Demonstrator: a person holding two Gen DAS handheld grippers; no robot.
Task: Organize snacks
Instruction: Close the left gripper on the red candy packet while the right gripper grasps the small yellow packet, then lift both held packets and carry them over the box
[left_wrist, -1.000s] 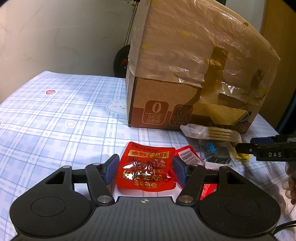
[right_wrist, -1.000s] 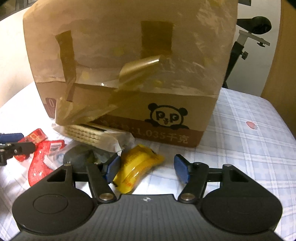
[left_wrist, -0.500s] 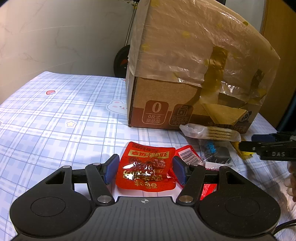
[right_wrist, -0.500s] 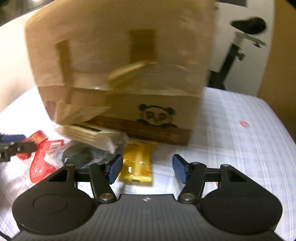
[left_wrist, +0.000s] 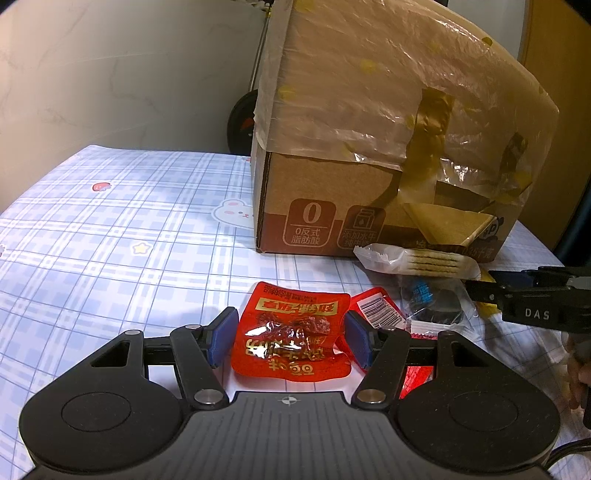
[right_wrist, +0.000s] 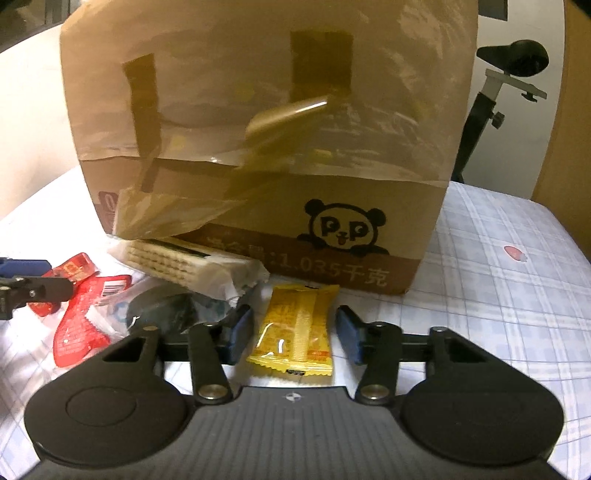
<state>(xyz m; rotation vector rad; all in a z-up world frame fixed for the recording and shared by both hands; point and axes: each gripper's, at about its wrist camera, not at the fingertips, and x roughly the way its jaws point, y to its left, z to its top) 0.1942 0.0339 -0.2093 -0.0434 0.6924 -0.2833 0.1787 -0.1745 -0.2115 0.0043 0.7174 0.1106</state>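
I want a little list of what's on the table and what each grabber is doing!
table: blue plaid cloth
box: cardboard box, taped, panda print
left gripper: jaws either side of a red packet, contact unclear
right gripper: jaws closing around a yellow packet, pads not yet touching
by the box: wafer pack, dark packet, second red packet

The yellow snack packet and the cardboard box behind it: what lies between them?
Nothing: in the right wrist view only bare plaid cloth separates the yellow packet from the box.
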